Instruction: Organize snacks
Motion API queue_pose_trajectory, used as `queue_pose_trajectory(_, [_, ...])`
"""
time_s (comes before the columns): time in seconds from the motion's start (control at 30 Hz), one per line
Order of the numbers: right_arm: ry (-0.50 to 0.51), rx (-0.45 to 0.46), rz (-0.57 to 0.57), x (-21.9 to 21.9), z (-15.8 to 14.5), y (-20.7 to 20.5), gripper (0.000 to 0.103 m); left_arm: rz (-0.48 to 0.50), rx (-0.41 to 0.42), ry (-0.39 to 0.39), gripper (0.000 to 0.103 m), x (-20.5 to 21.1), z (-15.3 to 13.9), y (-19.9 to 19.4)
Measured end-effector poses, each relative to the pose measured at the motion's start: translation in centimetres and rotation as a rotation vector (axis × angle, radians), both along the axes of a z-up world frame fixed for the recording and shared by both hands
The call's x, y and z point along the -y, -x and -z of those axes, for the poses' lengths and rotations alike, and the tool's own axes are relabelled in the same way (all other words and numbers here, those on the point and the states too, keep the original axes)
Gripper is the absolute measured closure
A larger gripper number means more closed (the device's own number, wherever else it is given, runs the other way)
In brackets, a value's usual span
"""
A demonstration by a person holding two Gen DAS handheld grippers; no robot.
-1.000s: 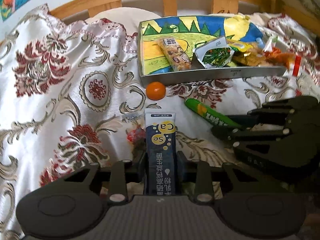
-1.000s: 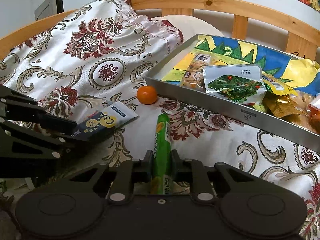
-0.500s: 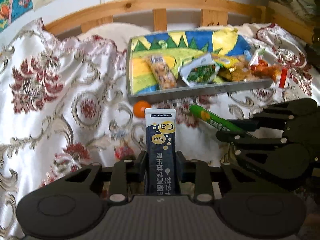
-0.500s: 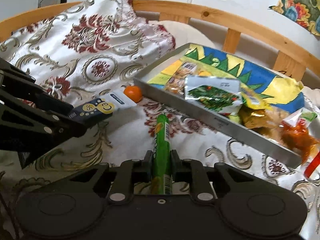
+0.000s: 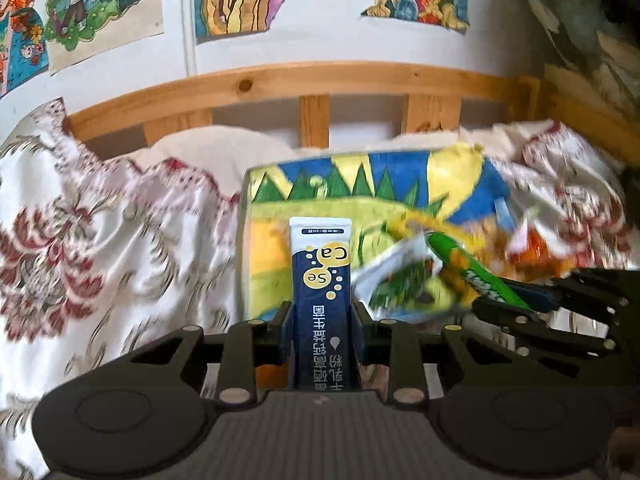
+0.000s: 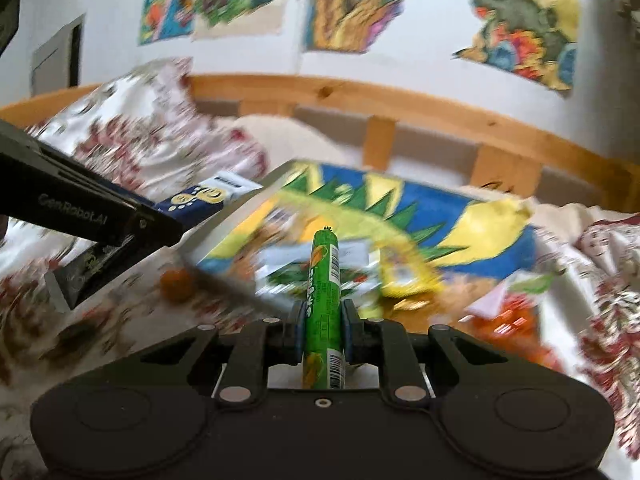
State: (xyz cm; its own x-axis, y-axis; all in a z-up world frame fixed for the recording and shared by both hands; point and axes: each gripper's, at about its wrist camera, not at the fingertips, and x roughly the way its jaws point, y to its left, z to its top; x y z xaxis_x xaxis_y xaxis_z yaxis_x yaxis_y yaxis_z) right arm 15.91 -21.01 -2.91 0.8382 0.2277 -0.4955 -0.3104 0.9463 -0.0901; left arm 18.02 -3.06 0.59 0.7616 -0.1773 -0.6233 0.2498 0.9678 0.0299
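1. Snacks are being gathered into a shallow grey metal tray [image 5: 241, 240] lined with a bright blue, yellow and green picture, which is set on a bed covered by a white satin quilt with red floral pattern [image 5: 100, 240].
2. A flat navy-and-white sachet printed "Ca" and "Se" [image 5: 322, 280] is clamped between the jaws of the left hand-held gripper [image 5: 322, 316], which are narrowed onto its lower part; the sachet is held in the air over the near left part of the tray.
3. A slim green plastic-wrapped sausage stick [image 6: 323, 300] is gripped in the same way by the right hand-held gripper [image 6: 323, 332], and is held above the near middle of the tray.
4. Several packets are already seen inside the tray: a white pouch with a green picture [image 5: 394, 280] near the middle and yellow and orange wrappers [image 5: 532, 252] toward the right. Their outlines are blurred, so no finer detail can be told.
5. A small round orange fruit [image 6: 176, 284] is left on the quilt, just outside the tray's near left wall.
6. The task is judged to be well advanced: most snacks are in, two are held over the tray and not yet released, and the orange fruit remains to be collected.
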Motion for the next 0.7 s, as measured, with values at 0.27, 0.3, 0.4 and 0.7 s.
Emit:
queue_pose_trajectory(0.27, [-0.12, 0.067, 0.139, 5.6, -1.4, -4.7, 0.084, -0.039, 0.037, 0.011, 0.07, 3.7, -1.1, -6.0])
queue_pose_trajectory(0.3, [-0.138, 0.07, 0.154, 6.3, -1.5, -5.2, 0.084, -0.049, 0.032, 0.017, 0.07, 4.0, -1.1, -6.8])
queue_pose_trajectory(0.4, [-0.19, 0.073, 0.191, 8.2, -1.6, -6.3, 0.084, -0.079, 0.015, 0.048, 0.07, 4.7, -1.0, -9.1])
queue_pose_trajectory(0.7, [-0.313, 0.053, 0.277, 12.2, -2.1, -8.7, 0.084, -0.105, -0.06, 0.072, 0.07, 7.4, 0.6, -13.7])
